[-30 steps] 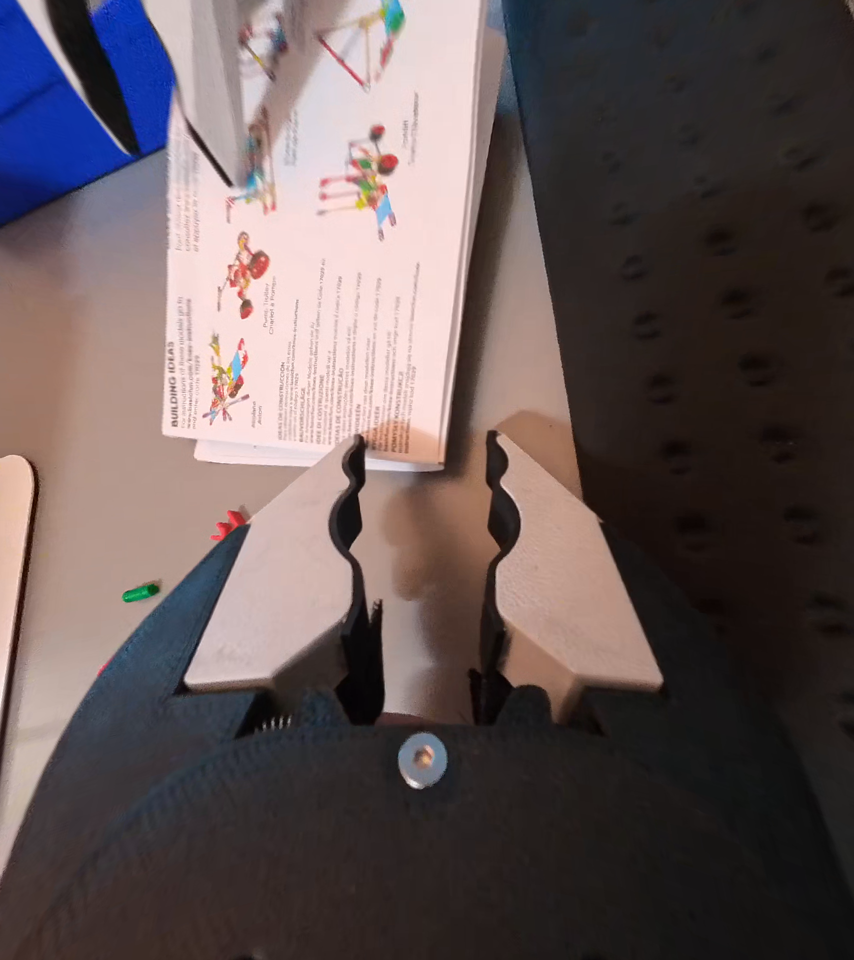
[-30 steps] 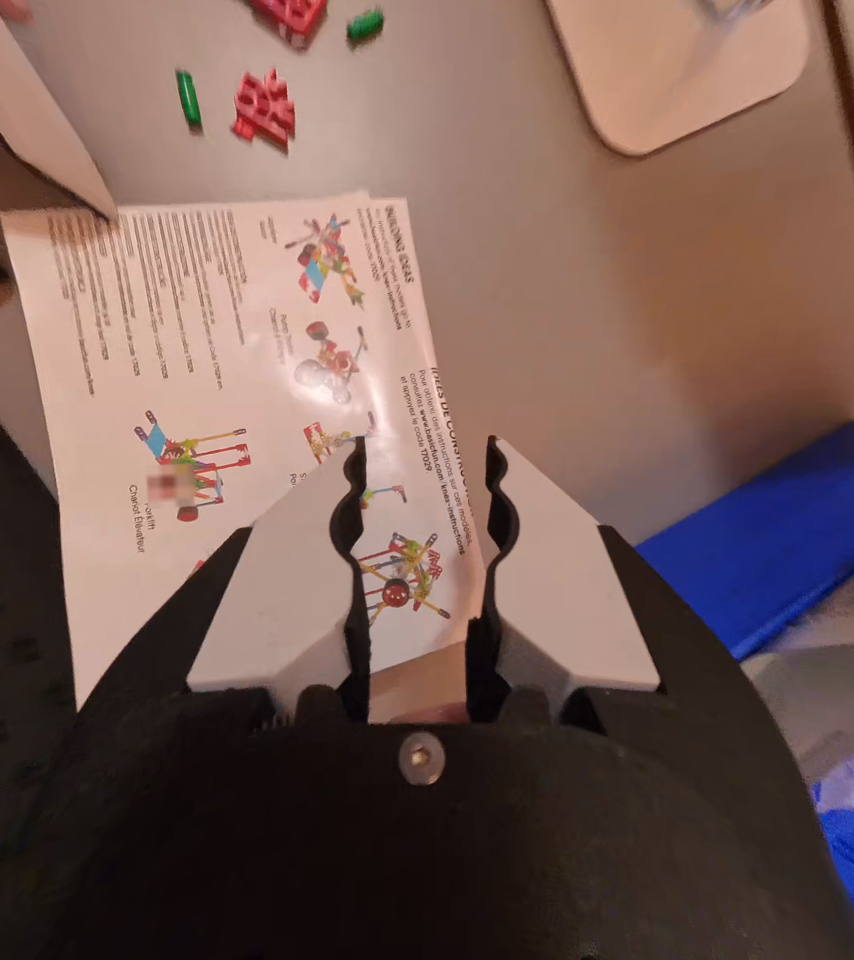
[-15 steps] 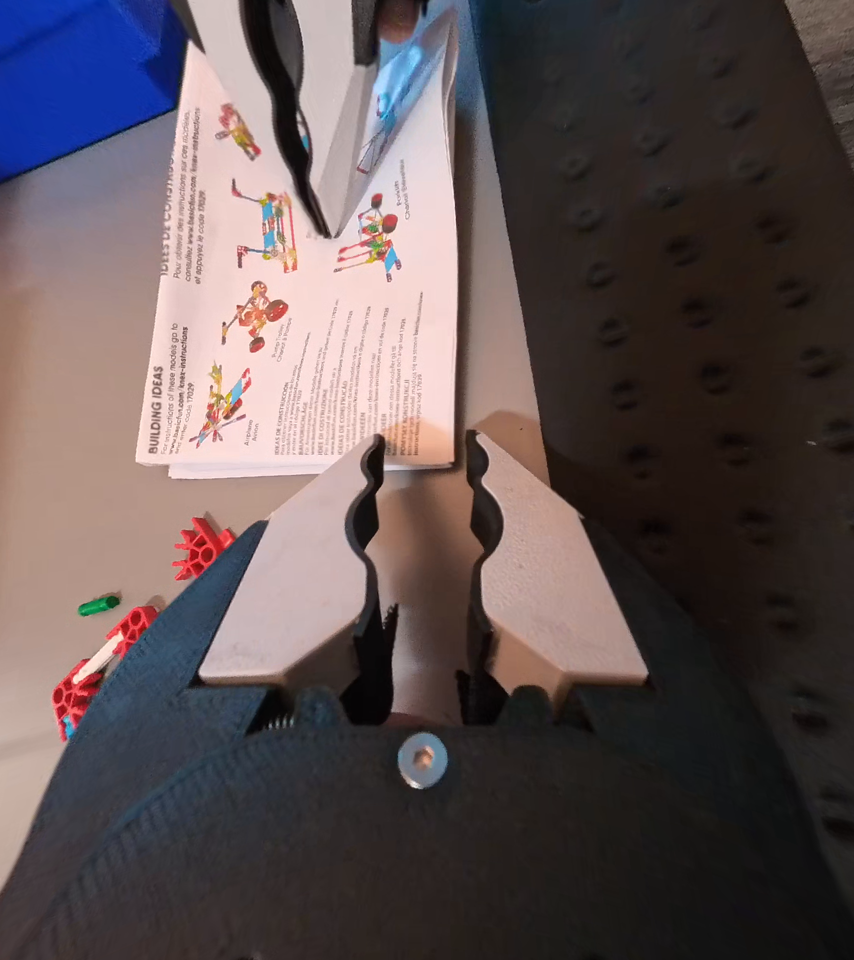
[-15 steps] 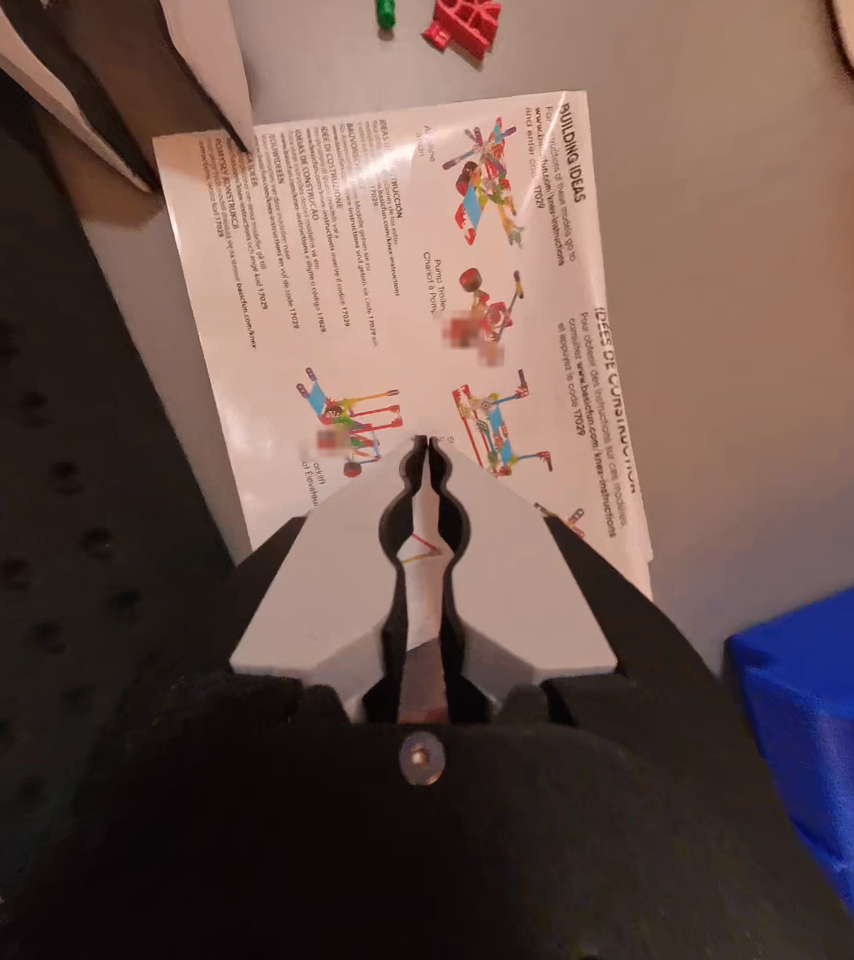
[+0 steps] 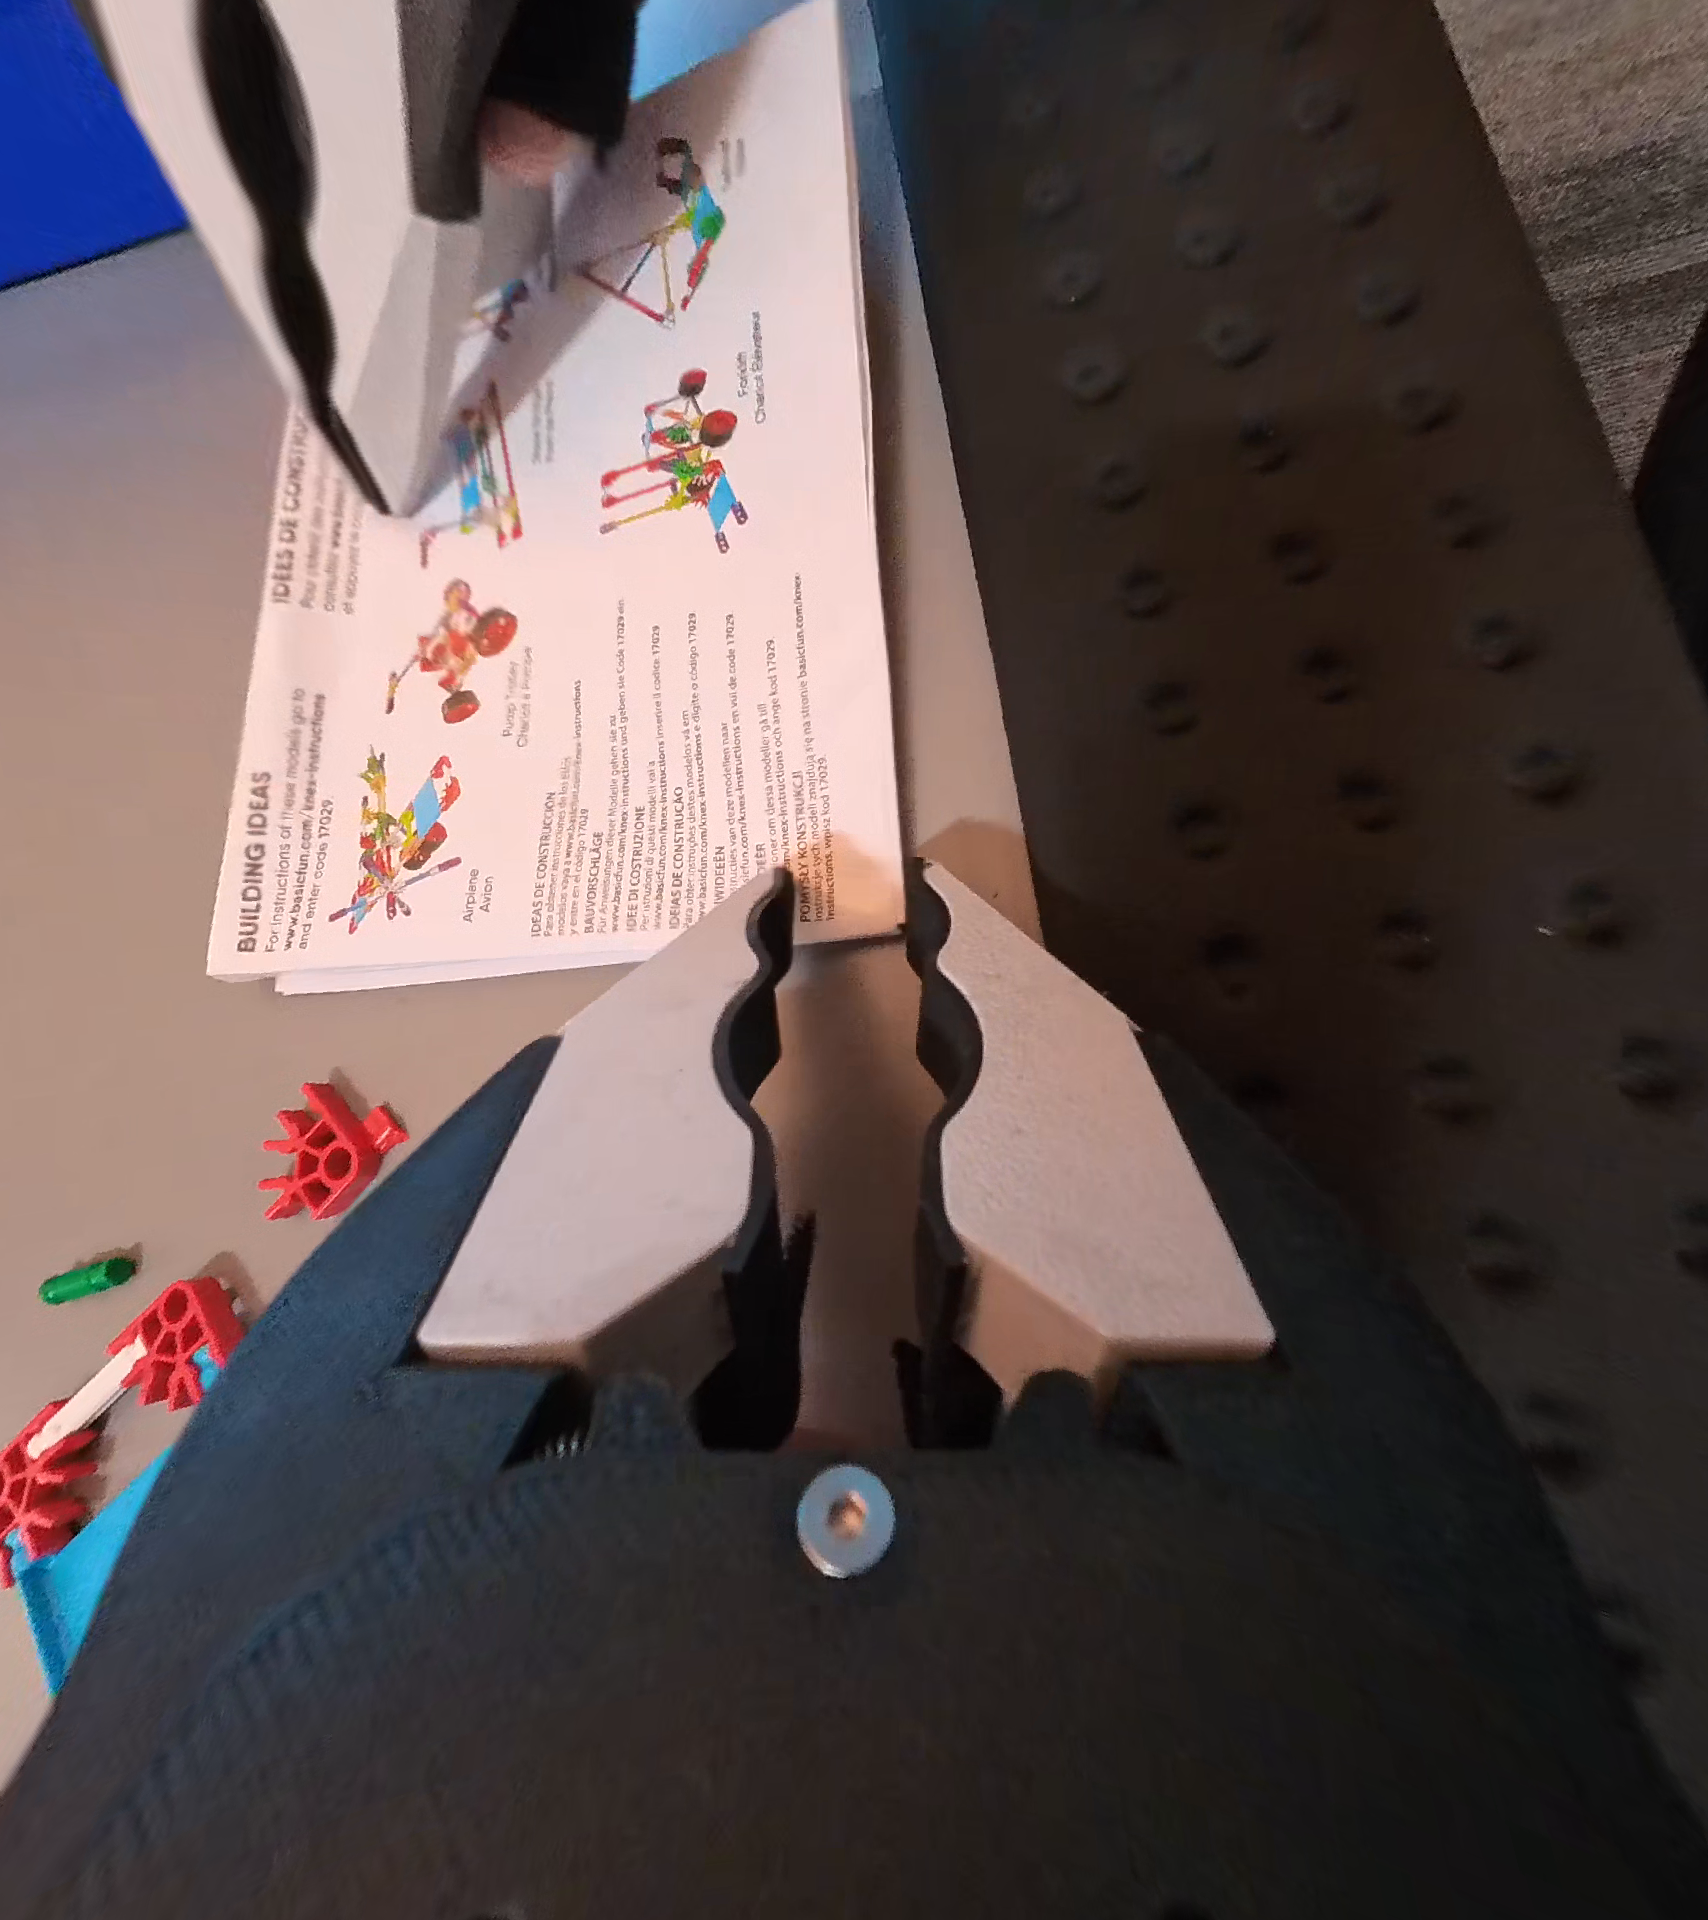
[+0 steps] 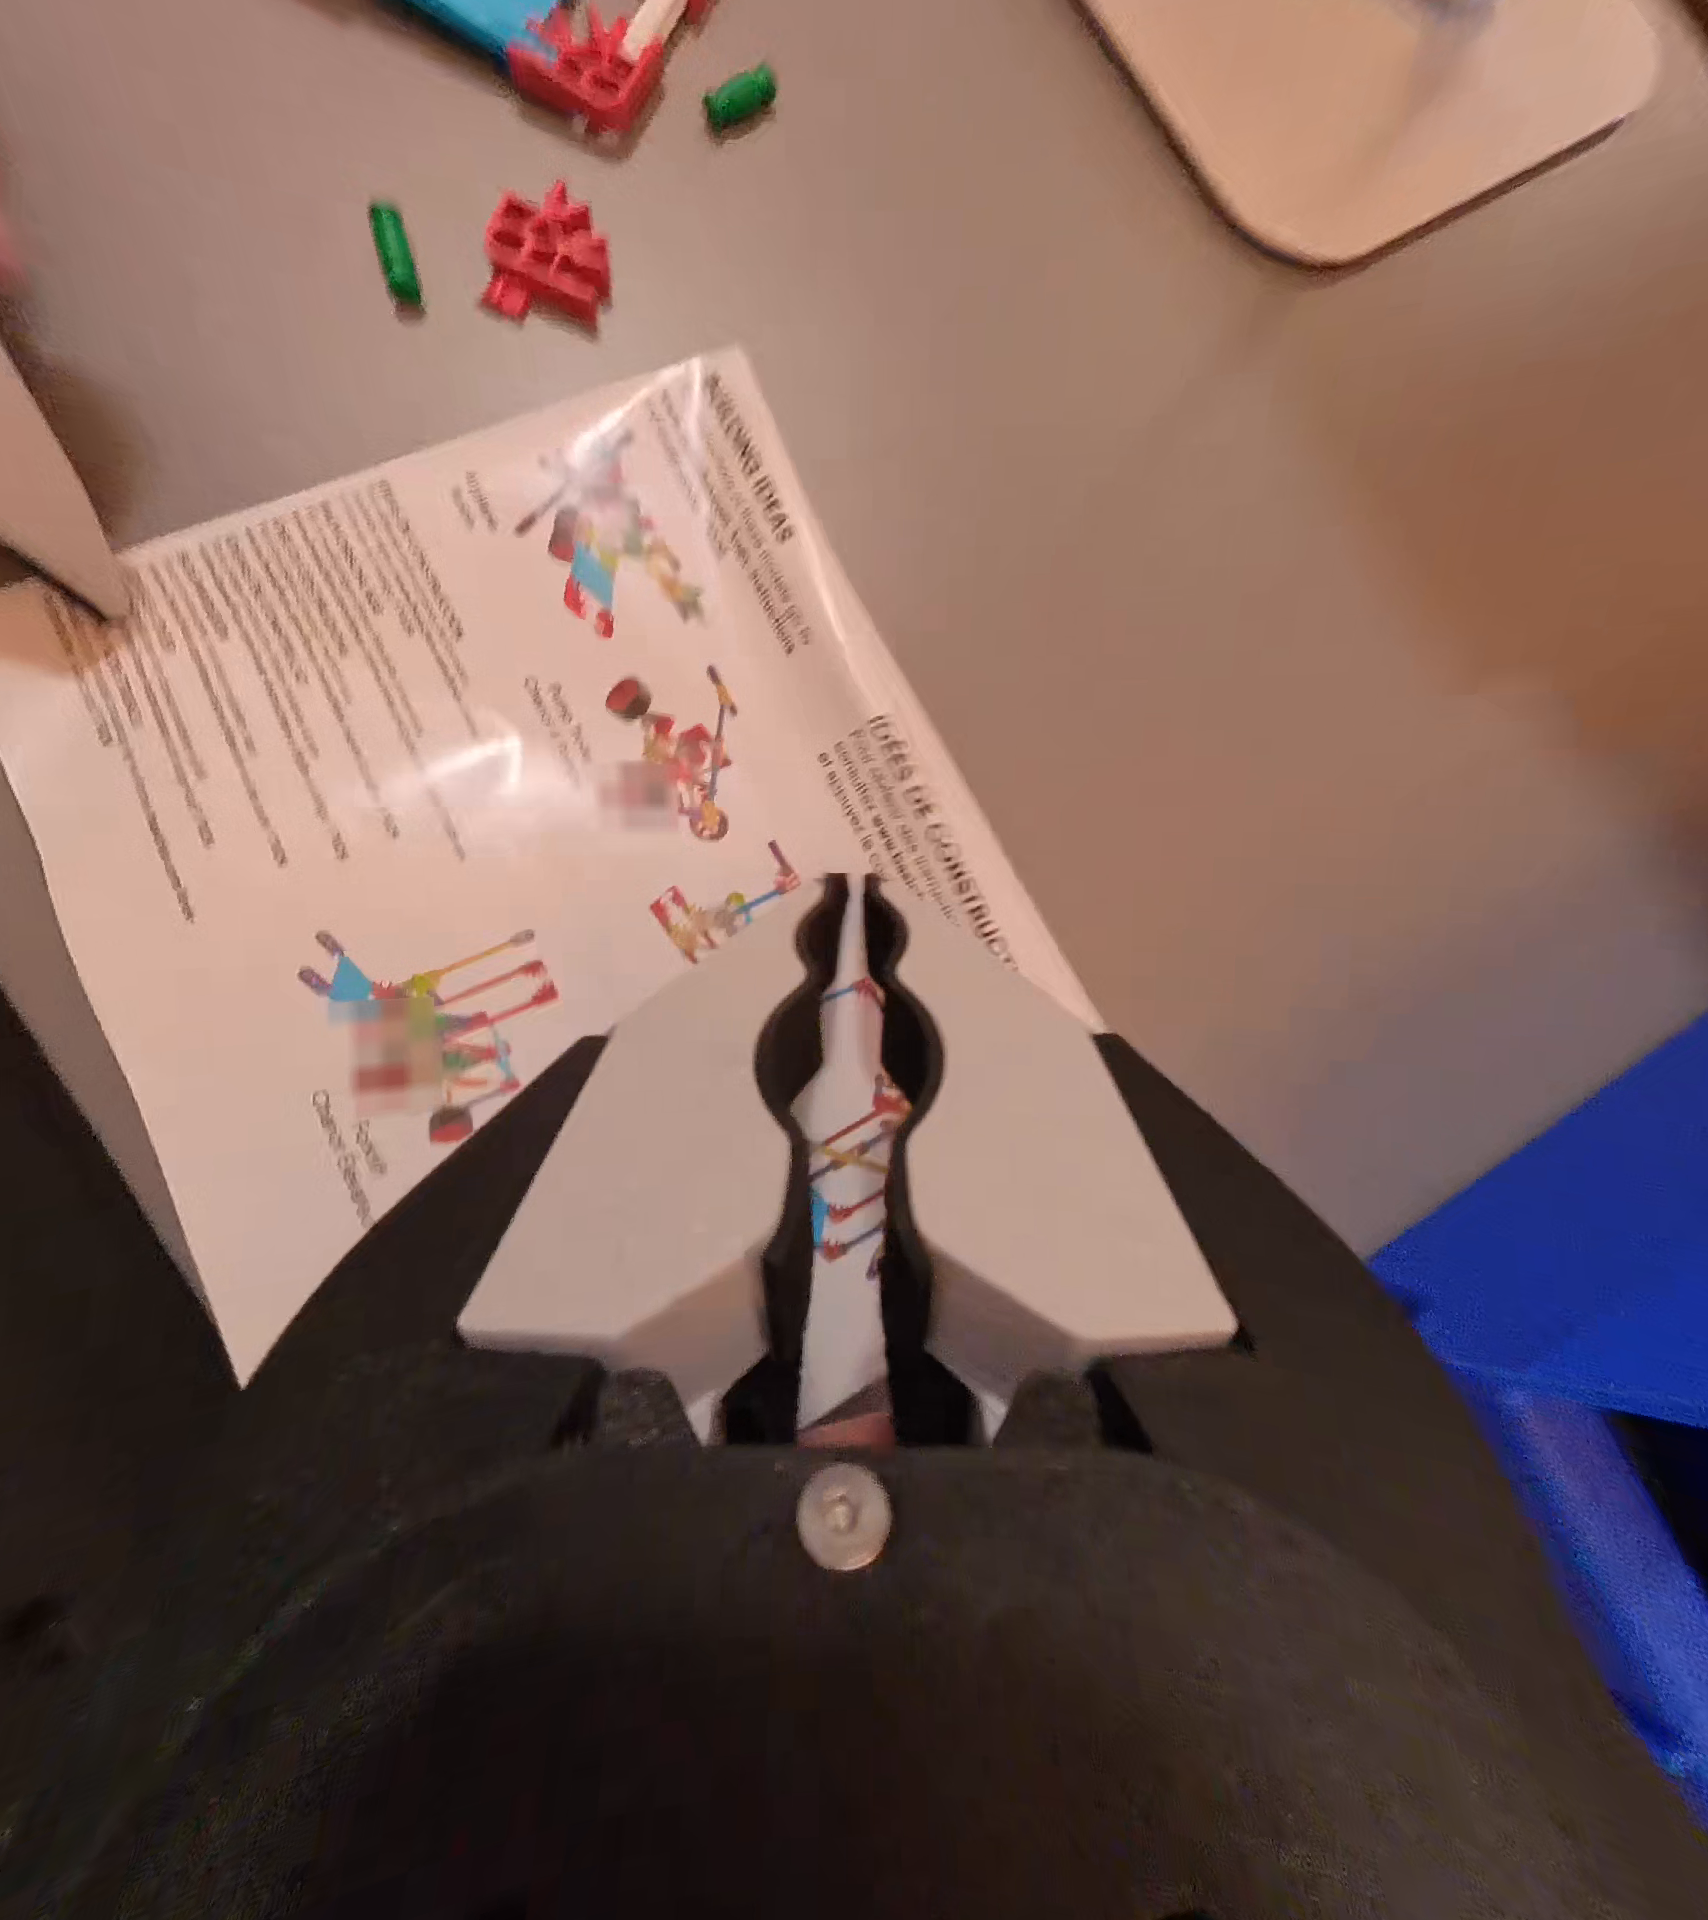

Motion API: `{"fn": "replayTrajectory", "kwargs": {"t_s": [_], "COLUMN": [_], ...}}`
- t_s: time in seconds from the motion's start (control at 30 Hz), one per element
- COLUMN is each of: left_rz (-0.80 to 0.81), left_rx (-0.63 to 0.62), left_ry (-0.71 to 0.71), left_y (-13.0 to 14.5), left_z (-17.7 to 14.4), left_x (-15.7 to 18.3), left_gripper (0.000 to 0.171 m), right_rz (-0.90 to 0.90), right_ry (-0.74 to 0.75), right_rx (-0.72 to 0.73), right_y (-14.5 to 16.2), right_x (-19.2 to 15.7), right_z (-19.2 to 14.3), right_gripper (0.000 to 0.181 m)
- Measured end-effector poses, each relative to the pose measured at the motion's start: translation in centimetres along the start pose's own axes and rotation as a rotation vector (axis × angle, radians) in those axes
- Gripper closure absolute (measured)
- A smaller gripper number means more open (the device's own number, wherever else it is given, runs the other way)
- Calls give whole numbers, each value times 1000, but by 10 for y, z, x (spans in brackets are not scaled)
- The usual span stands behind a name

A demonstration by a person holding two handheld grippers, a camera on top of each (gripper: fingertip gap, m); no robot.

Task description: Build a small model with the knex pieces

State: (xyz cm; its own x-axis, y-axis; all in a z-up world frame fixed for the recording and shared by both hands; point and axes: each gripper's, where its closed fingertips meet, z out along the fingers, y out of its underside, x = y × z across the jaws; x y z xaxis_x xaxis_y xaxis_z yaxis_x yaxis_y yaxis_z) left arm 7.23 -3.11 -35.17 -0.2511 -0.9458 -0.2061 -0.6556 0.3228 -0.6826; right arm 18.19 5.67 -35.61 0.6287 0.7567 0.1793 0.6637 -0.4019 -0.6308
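A white instruction booklet (image 5: 569, 675) with coloured model pictures lies on the grey table; it also shows in the right wrist view (image 6: 414, 779). My right gripper (image 6: 850, 883) is shut on the booklet's top sheet, which curls up between its jaws. It also shows at the top of the left wrist view (image 5: 362, 312). My left gripper (image 5: 850, 883) is open and empty, its tips at the booklet's near right corner. One of its fingers (image 6: 19, 499) rests at that corner in the right wrist view.
Red connector pieces (image 5: 325, 1148), a green rod (image 5: 86, 1280) and a red, white and blue assembly (image 5: 102, 1392) lie left of my left gripper. A black dimpled mat (image 5: 1349, 727) borders the booklet. A blue bin (image 6: 1608, 1195) and a wooden board (image 6: 1401, 125) stand nearby. My right fingertips sit around 15 cm from my left ones.
My right gripper went from open to shut on the booklet's sheet and raised that edge. My left gripper moved up to the booklet's corner and its gap narrowed a little.
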Motion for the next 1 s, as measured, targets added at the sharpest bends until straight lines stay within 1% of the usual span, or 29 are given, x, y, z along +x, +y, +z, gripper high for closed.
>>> {"fn": "replayTrajectory", "kwargs": {"t_s": [0.03, 0.13, 0.5, 1.0], "left_rz": [-4, -6, -45, -73], "left_rx": [0, 4, 23, 33], "left_ry": [6, 13, 44, 73], "left_y": [0, 0, -2, -2], "left_z": [0, 0, 1, 2], "left_x": [1, 2, 3, 4], "left_gripper": [153, 155, 155, 155], "right_rz": [4, 106, 3, -1], "right_ry": [9, 4, 54, 51], "right_rx": [4, 72, 99, 123], "right_y": [4, 3, 2, 1], "right_x": [1, 2, 2, 2], "right_z": [2, 1, 0, -2], "right_gripper": [181, 181, 181, 181]}}
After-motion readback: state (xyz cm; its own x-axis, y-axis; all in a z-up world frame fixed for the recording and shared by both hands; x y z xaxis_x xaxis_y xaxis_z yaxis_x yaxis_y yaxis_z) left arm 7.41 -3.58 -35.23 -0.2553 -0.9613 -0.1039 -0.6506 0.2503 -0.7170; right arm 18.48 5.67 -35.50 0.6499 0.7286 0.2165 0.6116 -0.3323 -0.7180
